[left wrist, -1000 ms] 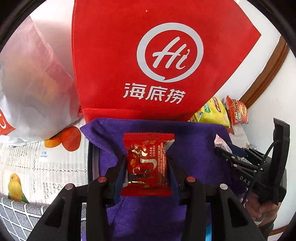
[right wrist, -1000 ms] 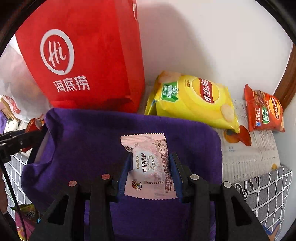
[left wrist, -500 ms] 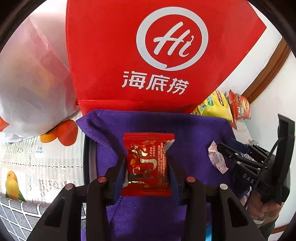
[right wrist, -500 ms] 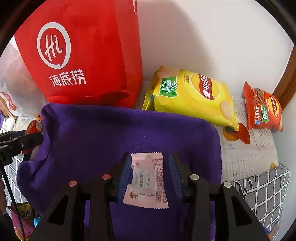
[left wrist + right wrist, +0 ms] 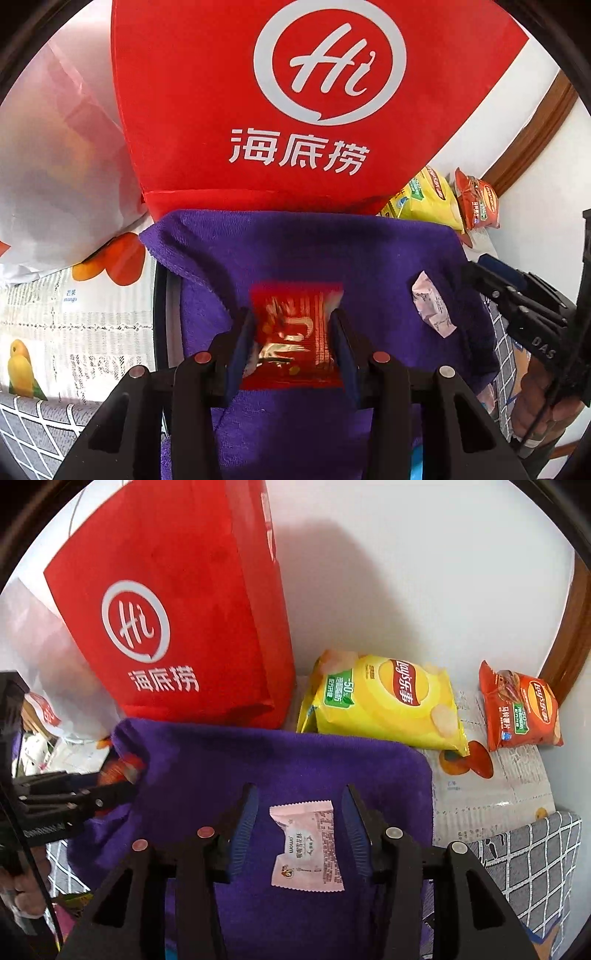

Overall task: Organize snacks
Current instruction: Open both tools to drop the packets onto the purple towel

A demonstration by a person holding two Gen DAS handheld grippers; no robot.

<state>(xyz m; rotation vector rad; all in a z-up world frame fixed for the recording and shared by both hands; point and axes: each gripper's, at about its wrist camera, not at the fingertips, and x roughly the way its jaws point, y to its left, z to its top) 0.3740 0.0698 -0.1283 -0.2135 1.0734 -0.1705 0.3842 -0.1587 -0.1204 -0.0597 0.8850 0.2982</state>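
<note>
In the left wrist view, the left gripper (image 5: 291,332) pinches a red snack packet (image 5: 293,338) between its blue pads; the packet is blurred, so its print cannot be read, and its lower edge sits above the purple towel (image 5: 314,251). The towel drapes over something dark and round-edged at its left side, most of it hidden. A pink snack packet (image 5: 432,304) lies on the towel near its right edge, just beside the tips of the right gripper (image 5: 491,280), whose body is cut off by the frame. A red bag (image 5: 295,92) stands at the towel's far edge, its top cut off. A translucent white plastic bag (image 5: 55,166) to the left shows only vague colours inside.

In the right wrist view, the right gripper (image 5: 299,812) has its jaws spread, clear of the pink snack packet (image 5: 306,845) lying flat on the towel (image 5: 295,757) between them. Past the towel's far right corner, a yellow chip bag (image 5: 384,701) and a small orange chip bag (image 5: 521,709) rest on the printed tablecloth (image 5: 491,797) by the wall. The left gripper (image 5: 122,786) enters at the left; its fingertips and the red packet there are blurred.
</note>
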